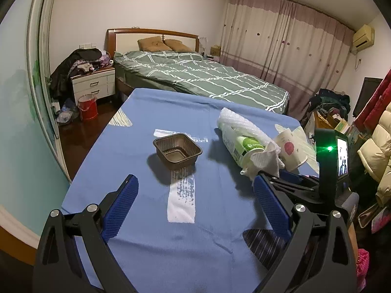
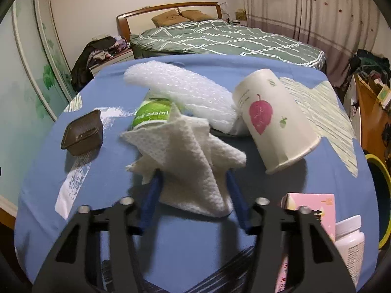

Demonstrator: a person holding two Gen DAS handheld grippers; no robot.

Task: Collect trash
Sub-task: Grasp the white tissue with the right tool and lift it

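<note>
A crumpled white paper towel [image 2: 188, 156] lies on the blue tablecloth [image 2: 185, 244], between the blue fingers [image 2: 152, 190] of my right gripper [image 2: 193, 173], which stand apart around it, the tips hidden under its edges. Behind it lie a green-labelled bottle [image 2: 152, 114], bubble wrap [image 2: 180, 90] and a tipped paper cup [image 2: 276, 119] with a pink leaf. A brown plastic tray [image 1: 177, 150] sits mid-table. My left gripper [image 1: 193, 183] is open and empty, held near the tray. The towel [image 1: 266, 160] and right gripper body [image 1: 305, 185] also show in the left wrist view.
A pink box [image 2: 315, 210] and a white pill bottle [image 2: 349, 241] stand at the table's near right. A bed [image 1: 200, 78] lies beyond the table, a nightstand [image 1: 94, 85] and red bucket [image 1: 87, 107] at left. Clutter [image 1: 330, 107] fills the right.
</note>
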